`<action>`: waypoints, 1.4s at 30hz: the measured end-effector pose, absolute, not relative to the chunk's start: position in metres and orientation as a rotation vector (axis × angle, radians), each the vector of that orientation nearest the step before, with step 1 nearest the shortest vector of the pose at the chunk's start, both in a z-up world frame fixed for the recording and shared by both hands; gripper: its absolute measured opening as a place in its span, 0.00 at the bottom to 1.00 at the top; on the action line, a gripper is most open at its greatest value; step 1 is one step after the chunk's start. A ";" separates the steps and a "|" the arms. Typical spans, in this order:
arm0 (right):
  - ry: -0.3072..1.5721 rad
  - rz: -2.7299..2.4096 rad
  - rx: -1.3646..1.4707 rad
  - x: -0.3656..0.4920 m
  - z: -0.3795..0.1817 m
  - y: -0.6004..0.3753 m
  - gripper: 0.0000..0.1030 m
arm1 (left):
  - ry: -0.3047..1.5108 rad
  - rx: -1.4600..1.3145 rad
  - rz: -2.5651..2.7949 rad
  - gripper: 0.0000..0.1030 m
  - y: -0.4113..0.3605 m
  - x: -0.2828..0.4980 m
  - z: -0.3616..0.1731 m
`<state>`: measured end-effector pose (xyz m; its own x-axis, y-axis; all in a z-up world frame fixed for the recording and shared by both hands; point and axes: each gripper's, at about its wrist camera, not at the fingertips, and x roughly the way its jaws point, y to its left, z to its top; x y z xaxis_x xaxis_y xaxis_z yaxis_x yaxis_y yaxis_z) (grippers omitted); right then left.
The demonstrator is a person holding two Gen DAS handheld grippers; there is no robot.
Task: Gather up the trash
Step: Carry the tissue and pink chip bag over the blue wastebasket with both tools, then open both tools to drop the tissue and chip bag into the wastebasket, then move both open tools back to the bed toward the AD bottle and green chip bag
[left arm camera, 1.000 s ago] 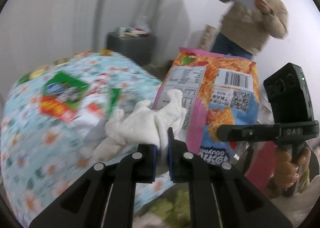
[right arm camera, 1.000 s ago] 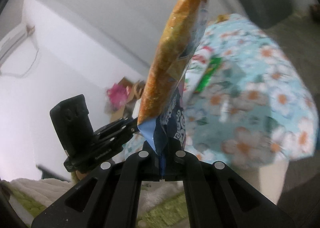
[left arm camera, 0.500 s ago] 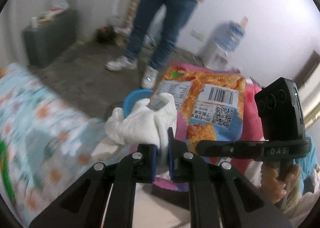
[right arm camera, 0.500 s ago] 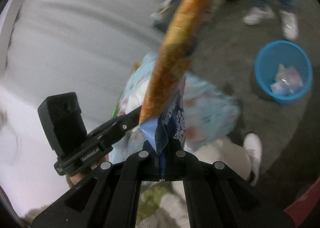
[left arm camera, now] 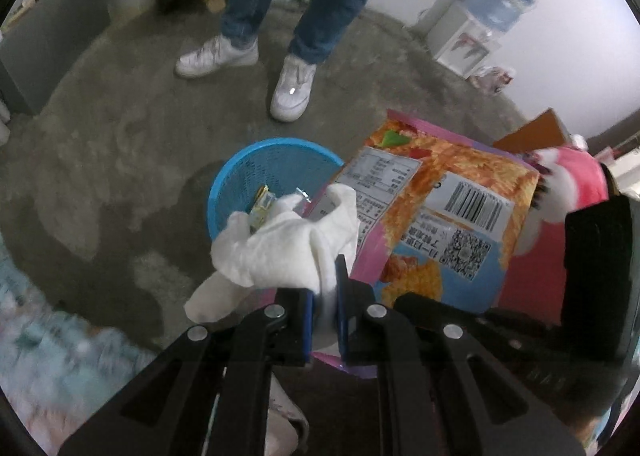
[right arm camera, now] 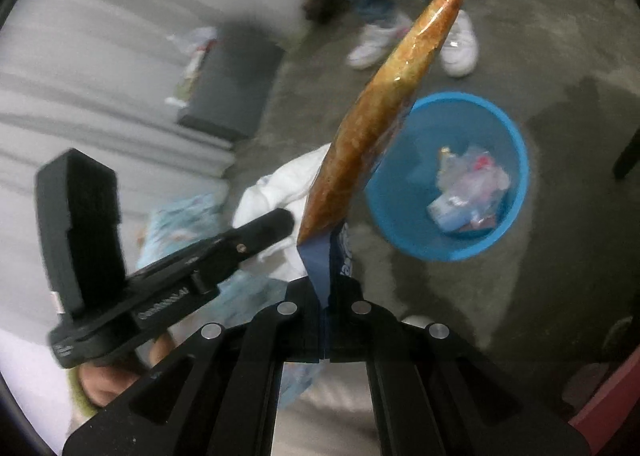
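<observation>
My left gripper [left arm camera: 323, 288] is shut on a crumpled white tissue [left arm camera: 288, 248], which bulges out above the jaws. Just beyond it on the floor stands a blue mesh trash basket [left arm camera: 240, 180] holding a few wrappers. To the right, an orange and blue snack bag [left arm camera: 440, 212] stands upright, held by the other gripper. In the right wrist view my right gripper [right arm camera: 325, 296] is shut on the blue bottom edge of that snack bag [right arm camera: 376, 124], seen edge-on. The blue basket [right arm camera: 516, 160] lies beyond it with plastic wrappers inside. The left gripper's body [right arm camera: 168, 288] and the white tissue [right arm camera: 280, 184] show at left.
A person in jeans and white sneakers [left arm camera: 292, 88] stands on the grey concrete floor behind the basket. A water dispenser [left arm camera: 480, 28] is at the far right wall, a grey cabinet [right arm camera: 228, 84] at the left. Floral bedding [left arm camera: 52, 336] lies at lower left, pink fabric [left arm camera: 576, 184] at right.
Both grippers swung away from the floral bed and tipped down toward the floor, carrying the tissue and the snack bag. The blue basket came into view and now lies close ahead.
</observation>
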<state>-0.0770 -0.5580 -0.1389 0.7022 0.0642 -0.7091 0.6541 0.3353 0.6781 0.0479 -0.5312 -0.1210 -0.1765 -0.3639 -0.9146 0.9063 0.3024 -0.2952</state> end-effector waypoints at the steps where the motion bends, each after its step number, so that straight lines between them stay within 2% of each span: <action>1: 0.724 -0.439 1.197 -0.077 -0.149 -0.564 0.00 | 1.306 0.570 -1.241 0.09 -0.542 0.052 -0.132; 5: 0.727 -0.464 1.287 -0.069 -0.199 -0.595 0.00 | 1.399 0.594 -1.176 0.10 -0.572 0.068 -0.176; 6: 0.728 -0.465 1.312 -0.069 -0.208 -0.601 0.00 | 1.416 0.619 -1.150 0.15 -0.580 0.070 -0.191; 8: 0.766 -0.501 1.323 -0.071 -0.235 -0.613 0.05 | 1.439 0.661 -1.094 0.31 -0.589 0.075 -0.215; 9: 0.785 -0.508 1.336 -0.070 -0.251 -0.617 0.14 | 1.448 0.673 -1.060 0.37 -0.591 0.078 -0.226; 10: 0.807 -0.509 1.353 -0.069 -0.266 -0.619 0.24 | 1.456 0.673 -1.040 0.38 -0.593 0.079 -0.232; 14: 0.875 -0.562 1.420 -0.085 -0.297 -0.620 0.32 | 1.507 0.648 -1.025 0.47 -0.592 0.081 -0.245; 16: 0.864 -0.577 1.389 -0.094 -0.291 -0.616 0.44 | 1.500 0.648 -1.034 0.48 -0.592 0.081 -0.243; 19: 0.849 -0.622 1.323 -0.107 -0.278 -0.611 0.44 | 1.480 0.615 -1.040 0.49 -0.596 0.087 -0.239; 24: 0.835 -0.623 1.236 -0.106 -0.257 -0.608 0.44 | 1.439 0.560 -1.027 0.51 -0.593 0.094 -0.216; 28: 0.833 -0.600 1.147 -0.091 -0.238 -0.598 0.45 | 1.399 0.547 -1.045 0.59 -0.583 0.091 -0.193; 33: 0.834 -0.613 1.038 -0.074 -0.216 -0.588 0.54 | 1.349 0.527 -1.052 0.65 -0.564 0.090 -0.154; 42: 0.721 -0.675 0.803 -0.070 -0.132 -0.556 0.68 | 1.087 0.433 -1.131 0.81 -0.486 0.079 -0.038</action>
